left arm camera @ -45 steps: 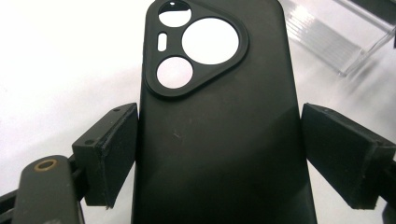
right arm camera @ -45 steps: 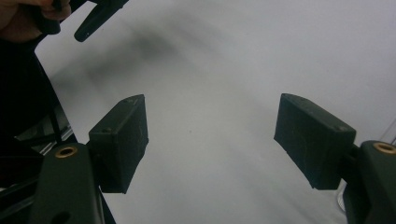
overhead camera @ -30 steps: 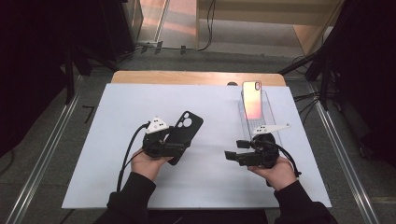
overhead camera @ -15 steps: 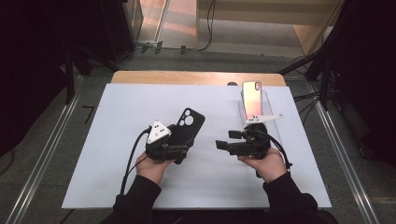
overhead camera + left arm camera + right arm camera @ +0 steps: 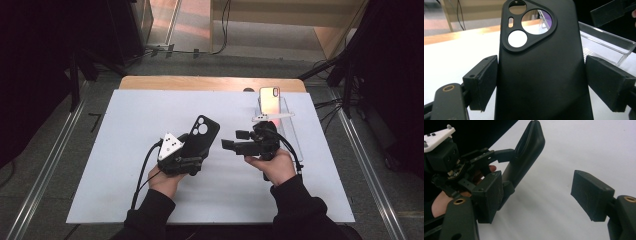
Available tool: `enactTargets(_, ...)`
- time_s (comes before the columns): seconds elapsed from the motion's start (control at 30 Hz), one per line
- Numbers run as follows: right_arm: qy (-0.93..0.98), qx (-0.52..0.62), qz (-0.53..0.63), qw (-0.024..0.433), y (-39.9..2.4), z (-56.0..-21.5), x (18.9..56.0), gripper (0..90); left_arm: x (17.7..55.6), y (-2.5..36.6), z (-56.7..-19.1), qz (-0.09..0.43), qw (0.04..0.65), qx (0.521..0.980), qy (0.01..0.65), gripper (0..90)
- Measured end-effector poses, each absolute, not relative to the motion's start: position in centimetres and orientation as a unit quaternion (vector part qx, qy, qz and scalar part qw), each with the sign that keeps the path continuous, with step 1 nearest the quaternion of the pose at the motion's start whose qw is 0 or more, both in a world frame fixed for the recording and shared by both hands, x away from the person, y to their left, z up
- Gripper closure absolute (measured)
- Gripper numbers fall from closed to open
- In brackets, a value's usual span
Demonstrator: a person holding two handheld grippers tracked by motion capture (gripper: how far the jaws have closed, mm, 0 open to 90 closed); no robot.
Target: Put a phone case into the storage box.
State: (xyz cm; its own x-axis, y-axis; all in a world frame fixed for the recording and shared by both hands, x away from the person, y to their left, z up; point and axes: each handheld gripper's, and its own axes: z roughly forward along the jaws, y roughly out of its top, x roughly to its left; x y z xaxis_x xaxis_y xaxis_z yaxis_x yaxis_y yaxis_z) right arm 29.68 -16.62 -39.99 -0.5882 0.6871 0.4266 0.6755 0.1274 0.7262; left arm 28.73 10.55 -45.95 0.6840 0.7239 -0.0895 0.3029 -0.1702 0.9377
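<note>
The left gripper (image 5: 196, 150) clamps the black phone case (image 5: 541, 65) only by its side edges, so the empty, spread-jawed right gripper (image 5: 231, 145) nudging it could twist it loose.

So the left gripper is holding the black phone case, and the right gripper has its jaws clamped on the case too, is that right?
Not quite. The left gripper does hold the black phone case, but the right gripper has open jaws with nothing between them, beside the case; the right gripper view shows it.
</note>
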Motion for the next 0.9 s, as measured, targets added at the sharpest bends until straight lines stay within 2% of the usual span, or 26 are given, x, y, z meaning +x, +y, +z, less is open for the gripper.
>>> enactTargets(0.9, 0.725, 0.479, 0.492, -0.053, -14.0, -40.7, 33.0, 27.4, 27.7, 9.6, -45.9, 0.187, 0.554, 0.734, 0.344, 14.3)
